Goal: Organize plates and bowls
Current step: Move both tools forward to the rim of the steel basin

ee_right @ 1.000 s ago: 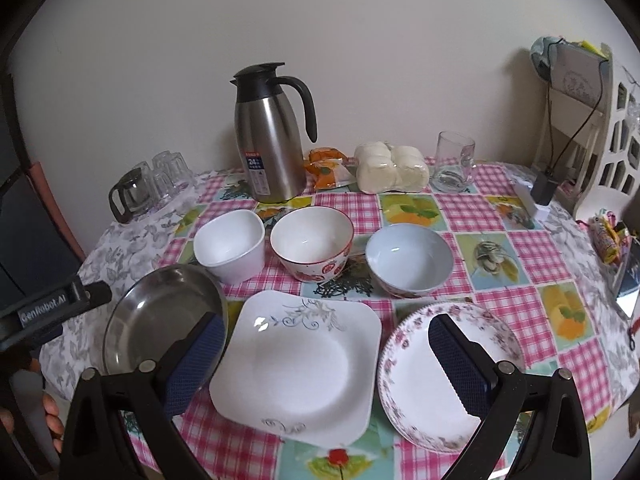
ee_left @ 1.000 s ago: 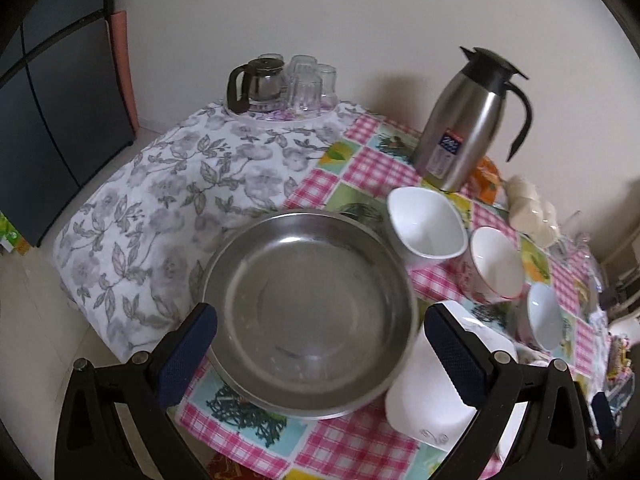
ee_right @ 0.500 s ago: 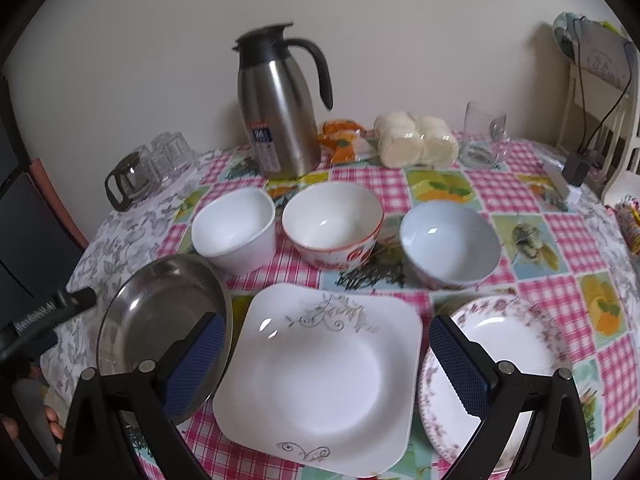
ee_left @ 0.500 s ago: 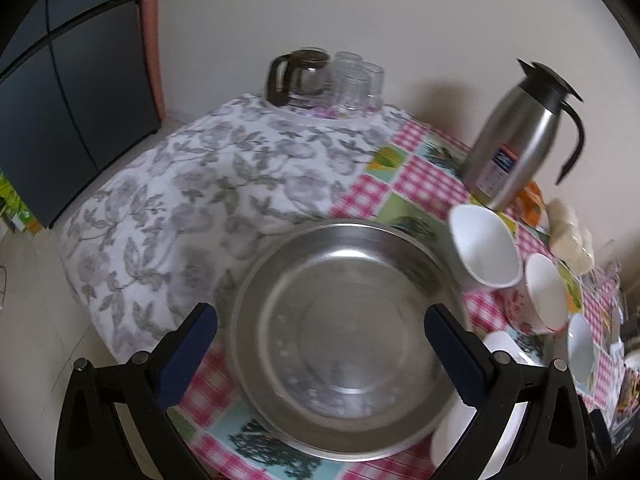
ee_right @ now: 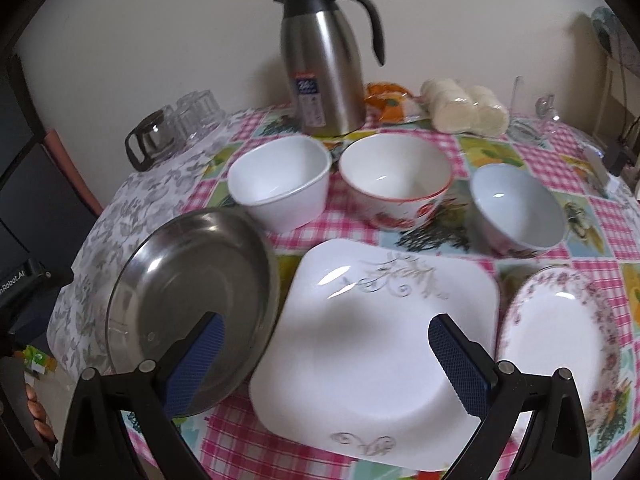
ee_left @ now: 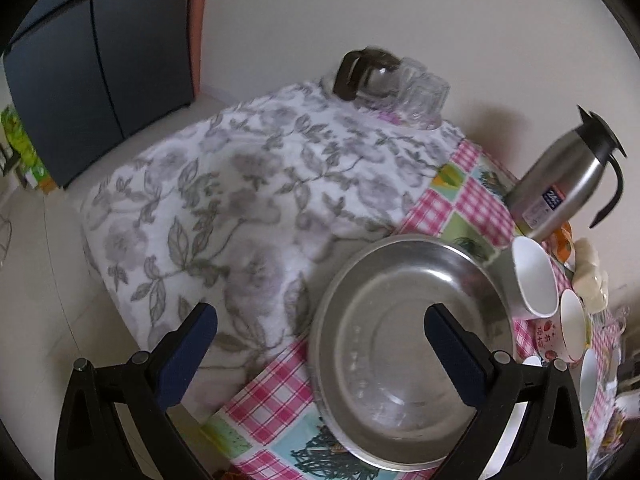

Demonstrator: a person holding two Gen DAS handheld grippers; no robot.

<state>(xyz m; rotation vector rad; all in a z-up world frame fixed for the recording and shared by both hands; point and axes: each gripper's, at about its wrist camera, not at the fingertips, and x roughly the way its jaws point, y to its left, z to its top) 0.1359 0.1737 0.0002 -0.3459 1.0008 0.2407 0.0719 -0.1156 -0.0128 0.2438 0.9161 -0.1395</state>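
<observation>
A wide steel plate (ee_left: 408, 340) (ee_right: 188, 292) lies at the table's left front corner. My left gripper (ee_left: 320, 354) hangs open above its left rim, one finger over the floral cloth. A square white plate (ee_right: 372, 344) lies in the front middle, with my right gripper (ee_right: 326, 364) open just above its near edge. A round floral-rimmed plate (ee_right: 560, 340) lies to its right. Behind them stand a white square bowl (ee_right: 280, 180) (ee_left: 534, 276), a red-patterned bowl (ee_right: 394, 178) (ee_left: 570, 328) and a pale blue bowl (ee_right: 516, 204).
A steel thermos jug (ee_right: 324, 60) (ee_left: 560, 184) stands at the back by the wall. A glass pot with tumblers (ee_left: 392, 80) (ee_right: 176, 128) sits on the floral cloth (ee_left: 240, 184). Paper cups (ee_right: 464, 108) and a glass mug (ee_right: 528, 116) stand back right. Dark cabinet (ee_left: 92, 68) at left.
My left gripper has swung left, so the steel plate now sits to the right in its view. My right gripper has moved closer to the square white plate.
</observation>
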